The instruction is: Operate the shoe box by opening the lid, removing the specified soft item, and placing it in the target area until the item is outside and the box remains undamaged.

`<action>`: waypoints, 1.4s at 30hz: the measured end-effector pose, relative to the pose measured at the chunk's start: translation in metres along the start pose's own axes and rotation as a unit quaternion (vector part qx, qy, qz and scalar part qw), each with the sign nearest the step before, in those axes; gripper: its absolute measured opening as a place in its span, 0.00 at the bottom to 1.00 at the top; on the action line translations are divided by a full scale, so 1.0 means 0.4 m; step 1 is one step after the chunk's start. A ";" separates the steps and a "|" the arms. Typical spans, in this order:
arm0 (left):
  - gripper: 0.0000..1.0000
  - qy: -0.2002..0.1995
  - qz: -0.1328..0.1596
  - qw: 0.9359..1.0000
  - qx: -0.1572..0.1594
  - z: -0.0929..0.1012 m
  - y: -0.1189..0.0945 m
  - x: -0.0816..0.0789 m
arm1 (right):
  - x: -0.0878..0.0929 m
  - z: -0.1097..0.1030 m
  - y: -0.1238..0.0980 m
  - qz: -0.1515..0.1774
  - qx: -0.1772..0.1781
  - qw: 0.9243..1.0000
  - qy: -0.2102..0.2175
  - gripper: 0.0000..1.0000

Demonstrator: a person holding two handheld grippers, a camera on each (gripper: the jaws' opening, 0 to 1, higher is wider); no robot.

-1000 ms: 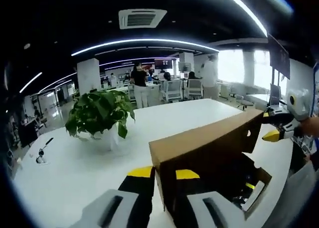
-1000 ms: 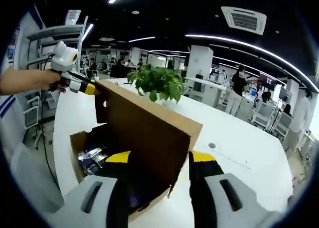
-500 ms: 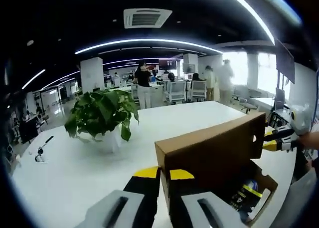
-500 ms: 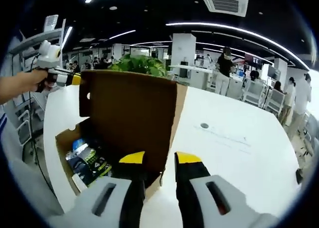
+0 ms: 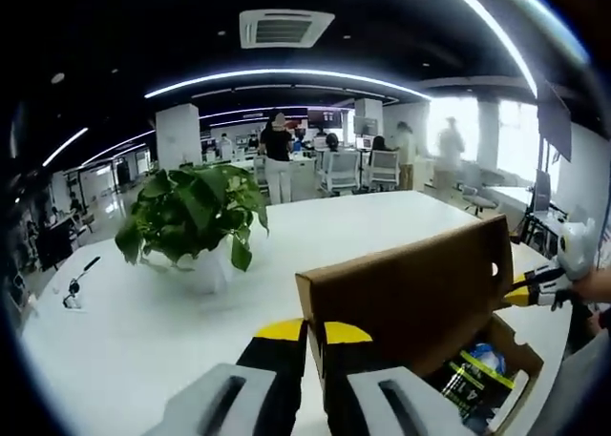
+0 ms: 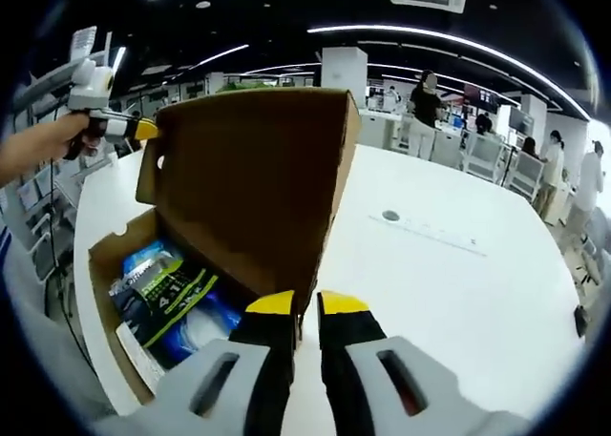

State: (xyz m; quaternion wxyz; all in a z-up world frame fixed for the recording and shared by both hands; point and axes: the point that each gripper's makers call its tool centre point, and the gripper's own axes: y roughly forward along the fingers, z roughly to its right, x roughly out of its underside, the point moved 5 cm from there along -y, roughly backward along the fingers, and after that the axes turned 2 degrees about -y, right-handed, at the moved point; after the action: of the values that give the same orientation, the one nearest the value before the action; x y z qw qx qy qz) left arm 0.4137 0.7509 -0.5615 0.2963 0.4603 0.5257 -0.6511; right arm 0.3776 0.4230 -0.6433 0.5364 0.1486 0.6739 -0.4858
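Lid (image 6: 250, 183) of the cardboard shoe box (image 6: 115, 264) is standing raised, close to upright, hinged along the box's far long edge. Both tools are gripping it, one at each end. In the right gripper view, the right hand-held gripper (image 6: 297, 303) is clamping the near lower corner of the lid, its yellow-tipped jaws nearly together with the cardboard edge between them. In the left gripper view, the left hand-held gripper (image 5: 307, 332) is pinching the opposite end of the lid in the same manner. This two-point hold is judged to be spreading the load so the lid swings back without twisting or tearing at the hinge.

The soft item (image 6: 170, 302), a packet in blue, black and green wrapping, is lying inside the box on its floor, exposed now that the lid is up; it also shows at the lower right of the left gripper view (image 5: 470, 374). The box is resting on a white surface (image 6: 449, 293). A potted plant (image 5: 191, 217) is standing on the same surface, well apart from the box.

Assessment: lid opening is complete or nearly so; removal not yet begun. One hand-held gripper will need to let go of the lid before reaching in.
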 end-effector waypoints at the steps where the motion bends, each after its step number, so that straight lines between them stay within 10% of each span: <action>1: 0.04 -0.001 -0.001 1.000 0.000 -0.001 0.004 0.000 | 0.000 -0.001 0.004 0.000 0.000 1.000 -0.002 0.03; 12: 0.05 -0.013 -0.016 1.000 0.000 -0.014 0.051 0.026 | -0.005 0.005 0.012 0.001 0.008 1.000 -0.024 0.02; 28: 0.08 -0.051 -0.069 0.996 -0.012 0.017 0.025 0.183 | -0.014 0.019 0.041 -0.008 0.012 0.999 -0.044 0.03; 42: 0.03 -0.057 -0.089 0.994 -0.020 0.015 0.030 0.214 | -0.007 0.040 0.073 -0.022 0.001 1.000 -0.022 0.04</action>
State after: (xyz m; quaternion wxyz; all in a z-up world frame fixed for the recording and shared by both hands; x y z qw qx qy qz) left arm 0.3883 0.7505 -0.6442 0.2761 0.3679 0.5600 -0.6891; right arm 0.4092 0.4250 -0.6545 0.5399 0.1240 0.6645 -0.5015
